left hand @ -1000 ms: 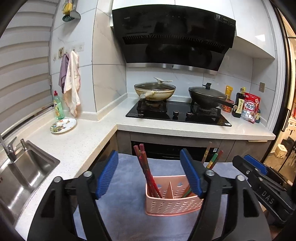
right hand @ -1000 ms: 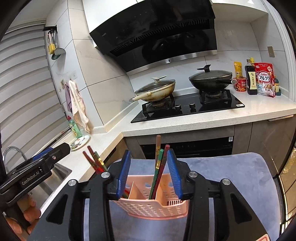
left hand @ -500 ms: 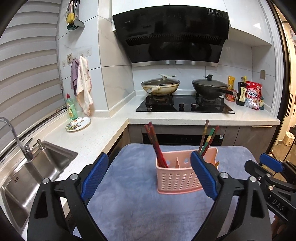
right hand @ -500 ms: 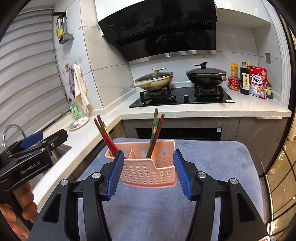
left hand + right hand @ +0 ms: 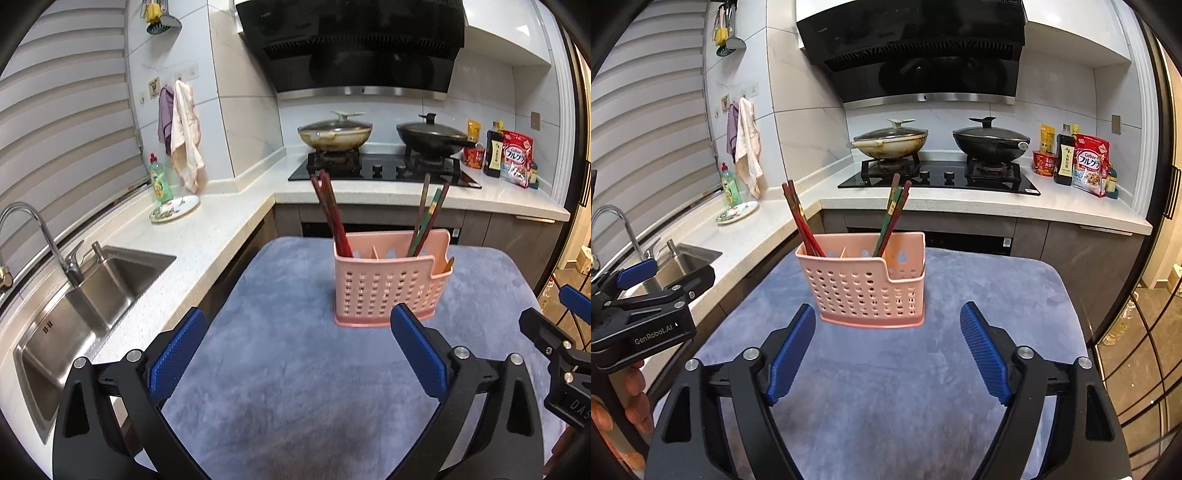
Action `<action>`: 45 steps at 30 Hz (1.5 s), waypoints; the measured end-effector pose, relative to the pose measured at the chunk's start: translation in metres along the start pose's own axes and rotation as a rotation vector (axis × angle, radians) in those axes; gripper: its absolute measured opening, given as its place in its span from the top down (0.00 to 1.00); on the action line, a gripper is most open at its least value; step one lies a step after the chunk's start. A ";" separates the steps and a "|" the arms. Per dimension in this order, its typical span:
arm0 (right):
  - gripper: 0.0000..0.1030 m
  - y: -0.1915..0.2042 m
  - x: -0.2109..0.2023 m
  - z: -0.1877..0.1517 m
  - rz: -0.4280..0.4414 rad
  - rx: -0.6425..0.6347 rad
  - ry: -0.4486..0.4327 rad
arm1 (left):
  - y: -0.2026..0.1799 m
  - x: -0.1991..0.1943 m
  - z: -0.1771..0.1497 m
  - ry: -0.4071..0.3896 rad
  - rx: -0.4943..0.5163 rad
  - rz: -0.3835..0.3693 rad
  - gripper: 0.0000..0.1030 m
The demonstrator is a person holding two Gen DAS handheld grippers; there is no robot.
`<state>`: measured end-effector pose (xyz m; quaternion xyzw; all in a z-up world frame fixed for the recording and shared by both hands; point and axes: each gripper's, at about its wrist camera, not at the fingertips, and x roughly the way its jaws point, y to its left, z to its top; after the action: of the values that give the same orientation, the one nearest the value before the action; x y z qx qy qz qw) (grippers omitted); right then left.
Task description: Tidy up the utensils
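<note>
A pink perforated utensil holder [image 5: 391, 284] [image 5: 866, 288] stands upright on a blue-grey cloth [image 5: 295, 387] [image 5: 886, 406]. Red chopsticks [image 5: 330, 218] [image 5: 801, 221] lean in its left compartment. Brown, green and red chopsticks [image 5: 428, 218] [image 5: 892, 218] lean in another compartment further right. My left gripper [image 5: 295, 350] is back from the holder, its jaws still opening, nothing between them. My right gripper [image 5: 888, 350] also sits short of the holder, jaws opening and empty. Each gripper shows at the edge of the other's view.
A steel sink [image 5: 85, 295] with a tap [image 5: 33, 229] lies to the left in a white counter [image 5: 199, 236]. A plate [image 5: 174, 213] and a green soap bottle [image 5: 159, 181] stand beyond it. Two lidded pans [image 5: 334, 133] [image 5: 430, 134] sit on the hob behind.
Both grippers have drawn back from the holder and opened wide. The chopsticks that stood between their jaws now stay in the holder, which looks smaller and farther off.
</note>
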<state>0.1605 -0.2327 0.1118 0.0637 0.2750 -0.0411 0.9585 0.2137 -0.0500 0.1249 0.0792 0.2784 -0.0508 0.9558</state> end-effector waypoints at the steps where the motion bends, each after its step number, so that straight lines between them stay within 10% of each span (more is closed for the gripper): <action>1: 0.23 -0.001 -0.001 -0.003 -0.002 0.002 0.006 | 0.001 0.000 -0.004 0.008 -0.002 0.001 0.07; 45: 0.06 0.011 0.003 -0.056 -0.014 -0.010 0.104 | -0.005 0.004 -0.057 0.154 0.012 0.011 0.07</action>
<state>0.1349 -0.2134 0.0649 0.0590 0.3250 -0.0429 0.9429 0.1866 -0.0446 0.0743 0.0900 0.3505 -0.0410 0.9313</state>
